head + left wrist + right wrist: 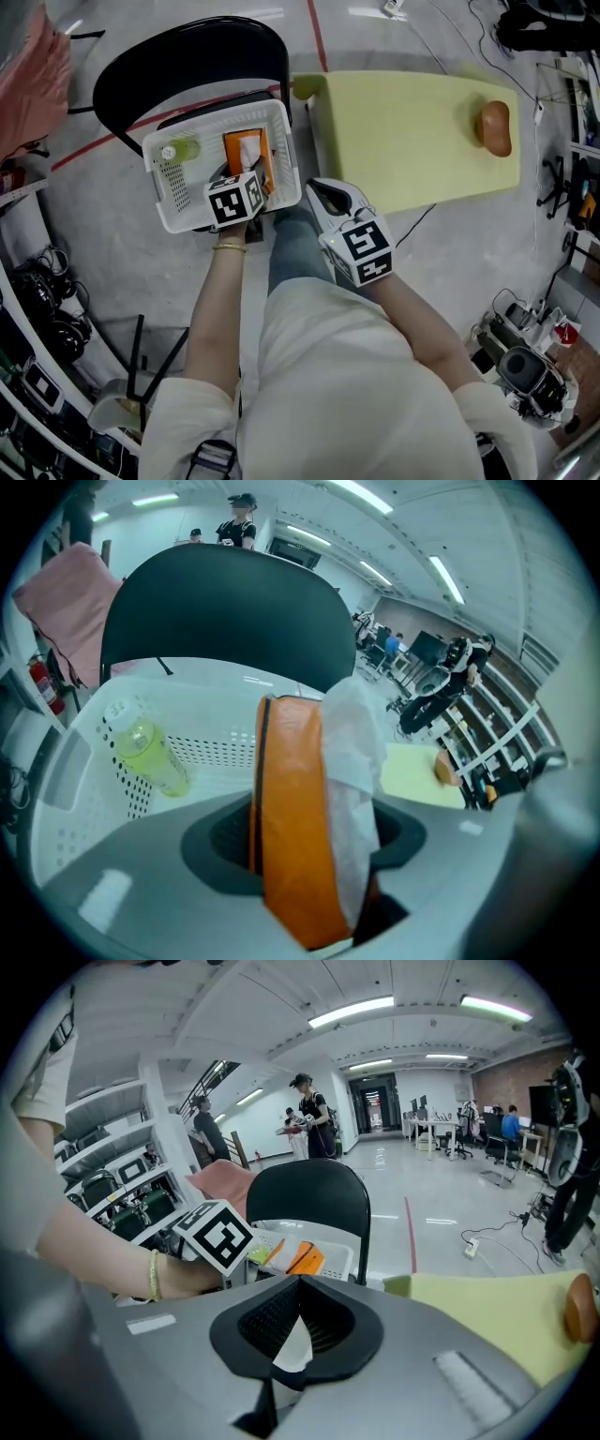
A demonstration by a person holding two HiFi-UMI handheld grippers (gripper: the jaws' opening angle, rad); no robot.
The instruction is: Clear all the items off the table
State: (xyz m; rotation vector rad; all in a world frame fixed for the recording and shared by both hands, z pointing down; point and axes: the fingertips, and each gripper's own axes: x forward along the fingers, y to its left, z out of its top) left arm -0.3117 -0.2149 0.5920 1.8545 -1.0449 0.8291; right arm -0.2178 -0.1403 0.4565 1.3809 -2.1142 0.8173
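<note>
**A:** What are the left gripper (314, 841) jaws doing?

**B:** They are pinching the orange pack (295, 789) by its flat sides. It is standing on edge between them, with a white tissue (352, 761) sticking out on the right-jaw side. The basket (172, 183) is lying right under the jaws, on the chair (225, 611). A bottle (155, 757) is resting beyond the jaws, to their left.

**A:** And the right gripper (298, 1316)?

**B:** Its jaws are pressing together. A white sliver is showing low in the gap, and I cannot tell whether it is a scrap or part of the gripper. The bench (403, 131) is lying off to the right of those jaws, and a brown thing (495, 127) is sitting at its far end, well apart from them. So I am judging the clearing only partly done.

**A:** What are you worrying about?

**B:** Mostly the tissue. It is hanging loose beside the right pad. If the jaws are spreading only a little while pulling back, the pad could drag the sheet, or the whole pack, back out.

**A:** Anything else?

**B:** The pack is standing on edge. If it is let go high, it is likely to topple toward the bottle or lean on the wall. And the basket is only resting on the seat, so pushing down near its front edge could tip it.
</note>
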